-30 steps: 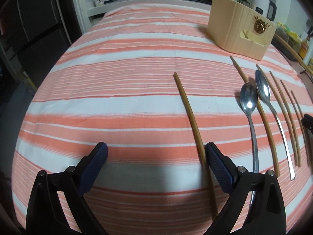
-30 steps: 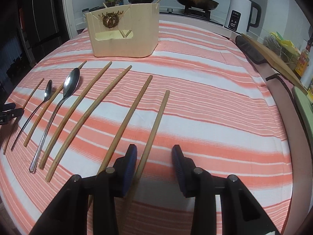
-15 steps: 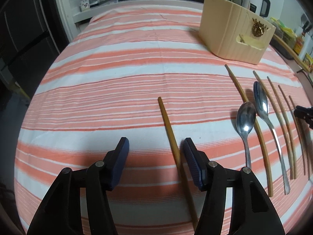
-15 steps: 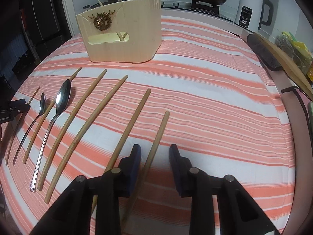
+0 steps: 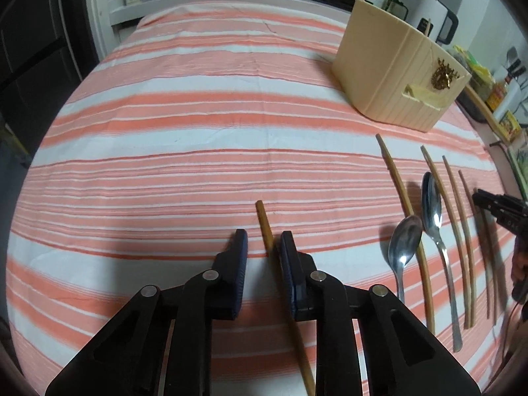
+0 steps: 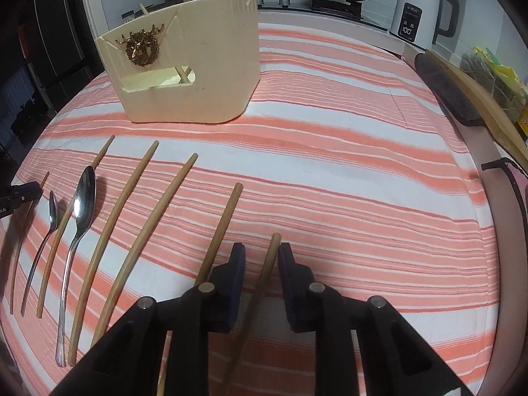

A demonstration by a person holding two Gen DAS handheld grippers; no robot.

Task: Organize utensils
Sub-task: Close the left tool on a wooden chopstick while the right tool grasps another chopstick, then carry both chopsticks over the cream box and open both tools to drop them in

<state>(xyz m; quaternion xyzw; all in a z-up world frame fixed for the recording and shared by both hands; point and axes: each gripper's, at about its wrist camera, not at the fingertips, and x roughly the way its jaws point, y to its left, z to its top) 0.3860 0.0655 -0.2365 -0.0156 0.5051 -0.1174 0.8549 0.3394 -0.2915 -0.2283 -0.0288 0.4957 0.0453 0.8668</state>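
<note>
The left gripper (image 5: 260,242) is being closed around a wooden chopstick (image 5: 265,227) lying alone on the striped tablecloth (image 5: 198,132); the stick is lying against the right-hand blue pad (image 5: 287,264), while a gap is still being left at the other pad. The right gripper (image 6: 260,255) is likewise being narrowed around the rightmost chopstick (image 6: 272,252), which is seen between the pads (image 6: 237,264); whether it is being touched by them cannot quite be told from this angle. Another chopstick (image 6: 224,224) is lying just beside that gripper's left finger. Further left, more chopsticks (image 6: 132,204) are laid out in a row with a large spoon (image 6: 82,198) and a small spoon (image 6: 52,211). The cream utensil holder (image 6: 211,66) is standing upright beyond the row, with two sticks being held inside it. A white kettle (image 6: 415,10) is seen on the counter behind.
</note>
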